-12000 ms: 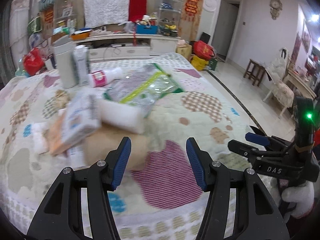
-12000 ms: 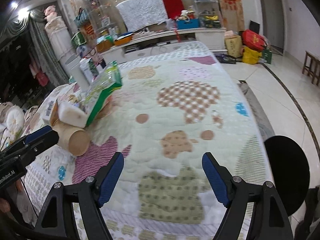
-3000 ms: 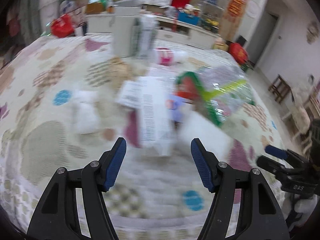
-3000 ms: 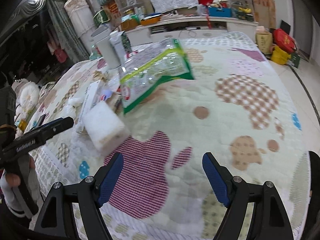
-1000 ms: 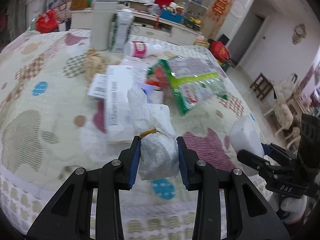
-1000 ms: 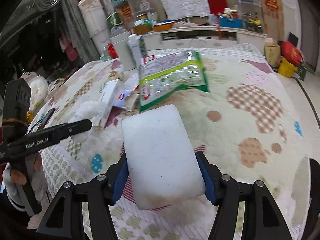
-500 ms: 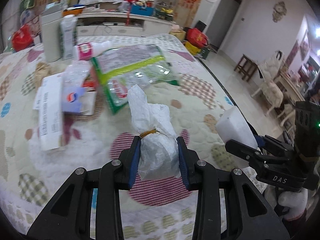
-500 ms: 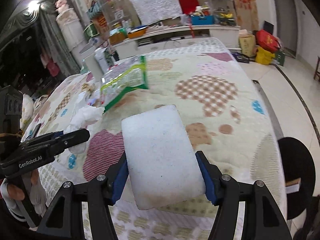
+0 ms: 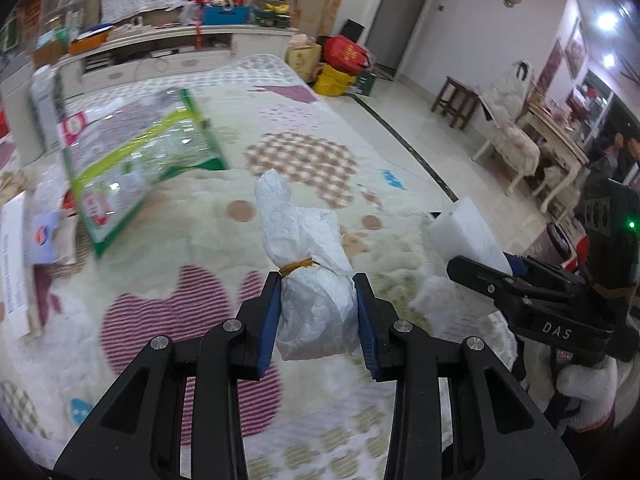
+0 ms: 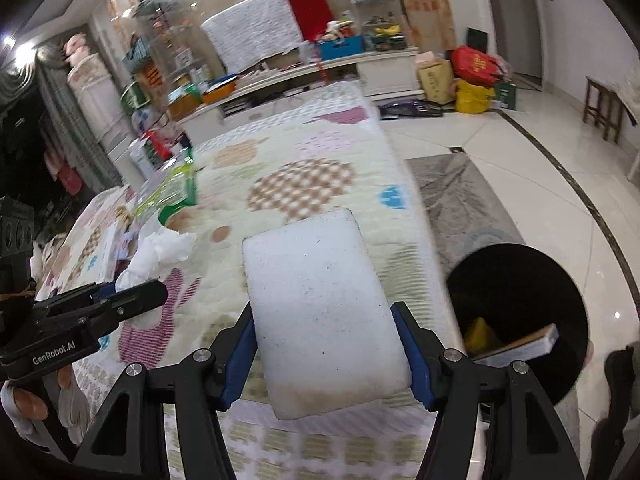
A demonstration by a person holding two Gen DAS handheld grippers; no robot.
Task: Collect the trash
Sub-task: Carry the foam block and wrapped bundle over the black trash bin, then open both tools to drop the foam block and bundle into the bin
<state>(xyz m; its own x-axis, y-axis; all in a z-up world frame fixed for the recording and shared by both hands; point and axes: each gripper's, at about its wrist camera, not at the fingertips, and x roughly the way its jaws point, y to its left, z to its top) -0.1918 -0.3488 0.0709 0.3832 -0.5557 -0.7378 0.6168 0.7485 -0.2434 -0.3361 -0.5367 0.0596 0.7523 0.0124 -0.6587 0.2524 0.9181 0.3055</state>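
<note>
Through the left wrist camera I see my left gripper [image 9: 316, 312] with its jaws clenched on a white tied bag [image 9: 308, 264], a crumpled plastic bundle cinched by a yellow band, its neck sticking up and forward from between the blue pads. It hangs above a quilted bed cover [image 9: 208, 216] patterned with striped and checked patches. Further back on the left of the bed lie a green-edged clear packet [image 9: 136, 160] and some flat paper packaging [image 9: 24, 264], both blurred. At the right of this view my right gripper [image 9: 516, 276] shows side-on, its jaws grasping a white foam block [image 9: 464, 232], with a white-gloved hand [image 9: 584, 392] underneath holding the handle.

Through the right wrist camera the white foam block [image 10: 320, 304] fills the middle, a thick rounded rectangle with a dirty near edge, pressed on both sides by the blue pads of the right gripper [image 10: 324, 352]. It hangs over the near corner of the bed cover [image 10: 304, 184]. To the right, on the tiled floor just beside the bed, stands a black bin [image 10: 520, 272] with a yellow scrap and a flat board-like piece inside it. On the left my left gripper [image 10: 132, 292] reaches in, the white tied bag [image 10: 160, 252] bunched at its tip, and a gloved hand [image 10: 24, 404] at the lower left edge.
</note>
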